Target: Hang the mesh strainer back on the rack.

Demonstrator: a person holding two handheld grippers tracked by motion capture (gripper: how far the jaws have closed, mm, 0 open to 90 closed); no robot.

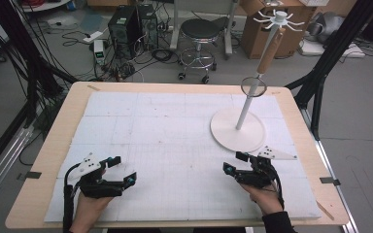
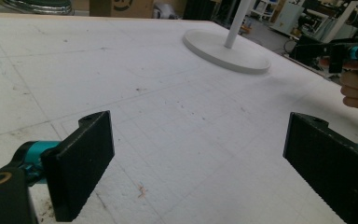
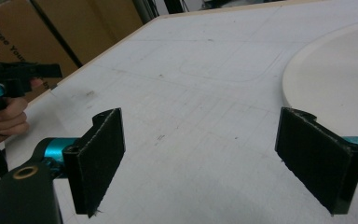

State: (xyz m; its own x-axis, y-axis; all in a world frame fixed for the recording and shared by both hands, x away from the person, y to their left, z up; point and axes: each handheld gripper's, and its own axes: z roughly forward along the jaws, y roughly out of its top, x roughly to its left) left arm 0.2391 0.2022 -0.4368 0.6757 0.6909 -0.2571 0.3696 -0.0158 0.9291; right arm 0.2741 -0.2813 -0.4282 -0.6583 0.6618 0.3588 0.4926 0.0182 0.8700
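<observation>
A white stand rises from its round base (image 1: 223, 131) on the right half of the white mat; its thin pole (image 1: 246, 104) carries a wire ring (image 1: 253, 87), a wooden sleeve and white hooks (image 1: 278, 19) at the top. My left gripper (image 1: 123, 170) rests low at the near left, open and empty. Just in front of the base, my right gripper (image 1: 233, 162) is also open with nothing in it. The left gripper view has its wide-apart jaws (image 2: 205, 161) over bare mat, the base (image 2: 226, 46) beyond. The right gripper view shows spread jaws (image 3: 205, 158) beside the base (image 3: 335, 79).
The white gridded mat (image 1: 175, 126) covers a wooden table (image 1: 58, 131). Behind the table stand a black stool (image 1: 199, 34), computer towers (image 1: 126, 24) with cables and cardboard boxes (image 1: 257, 34). Black frame posts (image 1: 328, 58) flank the right side.
</observation>
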